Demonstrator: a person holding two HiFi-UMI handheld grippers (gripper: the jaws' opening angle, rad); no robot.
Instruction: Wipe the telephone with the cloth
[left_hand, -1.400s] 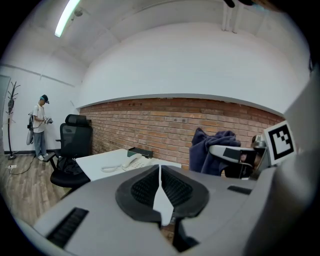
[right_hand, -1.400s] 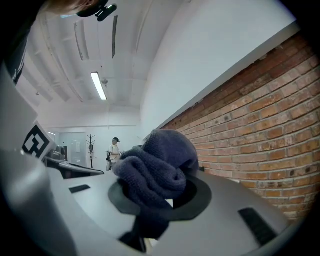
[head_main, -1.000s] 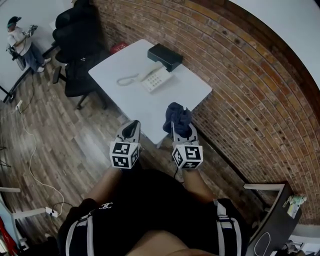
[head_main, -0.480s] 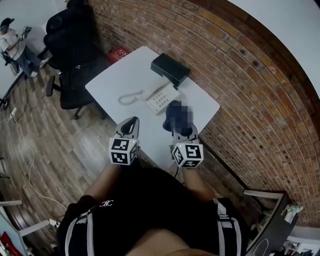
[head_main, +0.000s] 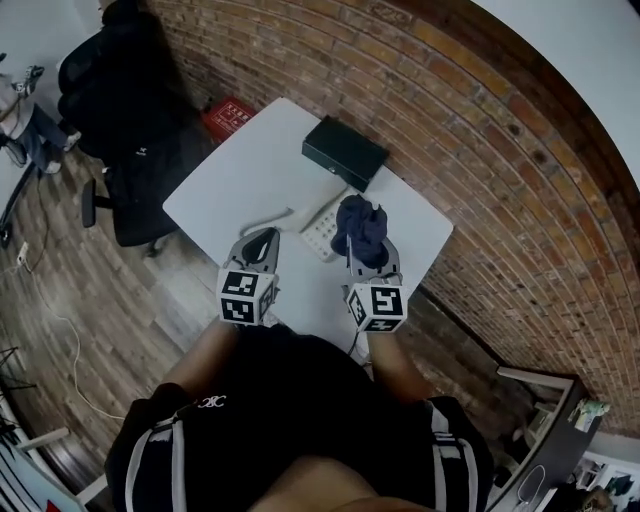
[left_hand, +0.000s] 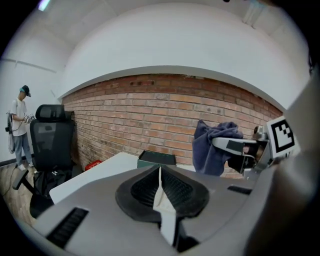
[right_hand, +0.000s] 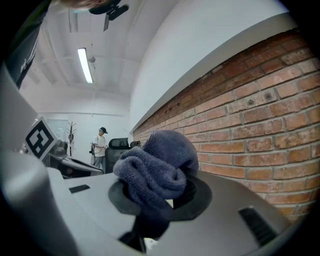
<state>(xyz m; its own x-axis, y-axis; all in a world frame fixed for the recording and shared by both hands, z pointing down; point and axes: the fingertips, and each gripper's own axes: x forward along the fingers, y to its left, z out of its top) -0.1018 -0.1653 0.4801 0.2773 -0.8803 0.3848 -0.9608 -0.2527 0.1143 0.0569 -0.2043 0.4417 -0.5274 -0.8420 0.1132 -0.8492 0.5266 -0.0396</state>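
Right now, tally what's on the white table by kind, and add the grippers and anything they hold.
telephone: 1
dark box: 1
cloth: 1, clamped in the right gripper
grippers: 2, counting the left gripper, which is shut on nothing
Total: 5

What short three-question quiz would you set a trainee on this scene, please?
1. True or false: the right gripper is shut on the dark blue knitted cloth.
2. What does the left gripper hold? A) a white handset B) nothing C) a red crate
3. Fill in: on the white rectangular table, the flat black box lies between the white push-button telephone and the ____ wall.

Key: 1 true; 2 B; 3 brick.
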